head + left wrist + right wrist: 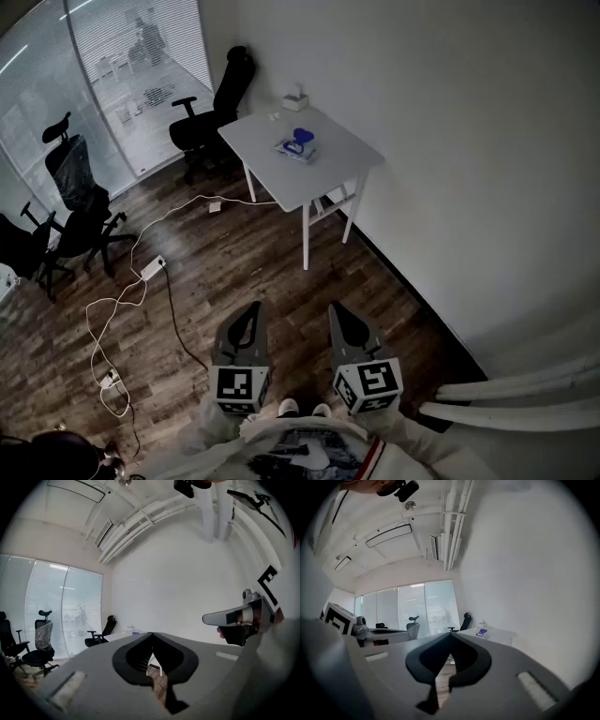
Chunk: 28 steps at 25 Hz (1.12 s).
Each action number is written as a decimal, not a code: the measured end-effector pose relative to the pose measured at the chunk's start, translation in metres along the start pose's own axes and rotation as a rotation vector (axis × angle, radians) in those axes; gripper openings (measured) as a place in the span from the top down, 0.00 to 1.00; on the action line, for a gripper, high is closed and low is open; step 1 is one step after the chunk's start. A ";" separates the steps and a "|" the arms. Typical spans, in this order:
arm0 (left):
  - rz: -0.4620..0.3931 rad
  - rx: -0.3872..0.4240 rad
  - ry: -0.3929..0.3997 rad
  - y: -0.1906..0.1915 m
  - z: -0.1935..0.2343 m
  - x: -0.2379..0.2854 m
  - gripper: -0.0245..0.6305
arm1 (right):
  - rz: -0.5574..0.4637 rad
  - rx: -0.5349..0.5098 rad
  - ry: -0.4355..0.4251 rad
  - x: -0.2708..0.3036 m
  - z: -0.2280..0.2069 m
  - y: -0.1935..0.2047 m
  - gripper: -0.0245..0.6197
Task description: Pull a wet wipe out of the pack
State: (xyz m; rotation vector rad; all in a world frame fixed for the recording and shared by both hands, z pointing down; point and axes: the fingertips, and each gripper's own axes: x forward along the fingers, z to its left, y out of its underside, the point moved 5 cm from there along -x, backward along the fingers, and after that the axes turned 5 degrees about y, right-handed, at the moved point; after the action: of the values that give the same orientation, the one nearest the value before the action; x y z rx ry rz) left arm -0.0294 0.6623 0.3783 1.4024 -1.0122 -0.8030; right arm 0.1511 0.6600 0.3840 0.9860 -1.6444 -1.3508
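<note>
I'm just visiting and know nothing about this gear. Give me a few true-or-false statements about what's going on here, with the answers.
1. The wipe pack lies on the white table. True.
2. The left gripper already holds a wipe. False: its jaws are together on nothing.
3. The right gripper is shut and empty. True.
4. The grippers hover right over the pack. False: both are held far from the table, above the wooden floor.
5. A black office chair stands beside the table. True.
</note>
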 end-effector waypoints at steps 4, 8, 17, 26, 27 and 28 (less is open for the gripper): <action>0.006 -0.012 0.002 -0.001 -0.014 0.001 0.96 | 0.000 0.009 -0.005 -0.008 -0.009 -0.002 0.96; 0.028 -0.009 0.002 0.003 -0.021 0.002 0.96 | 0.002 0.027 -0.024 -0.013 -0.013 0.003 0.96; 0.006 -0.012 -0.025 0.007 -0.038 0.010 0.96 | -0.038 0.061 -0.047 -0.022 -0.034 0.001 0.95; 0.009 0.001 -0.034 0.012 -0.051 0.029 0.96 | -0.026 0.072 -0.051 -0.018 -0.055 0.010 0.95; 0.017 0.010 -0.032 0.016 -0.049 0.032 0.96 | -0.025 0.071 -0.051 -0.015 -0.056 0.011 0.95; 0.023 0.015 -0.028 0.019 -0.047 0.035 0.96 | -0.025 0.069 -0.050 -0.011 -0.057 0.012 0.95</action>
State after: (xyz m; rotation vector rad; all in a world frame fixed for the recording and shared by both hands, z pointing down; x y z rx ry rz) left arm 0.0254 0.6495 0.4045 1.3928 -1.0560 -0.8014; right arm 0.2067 0.6498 0.4024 1.0240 -1.7310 -1.3530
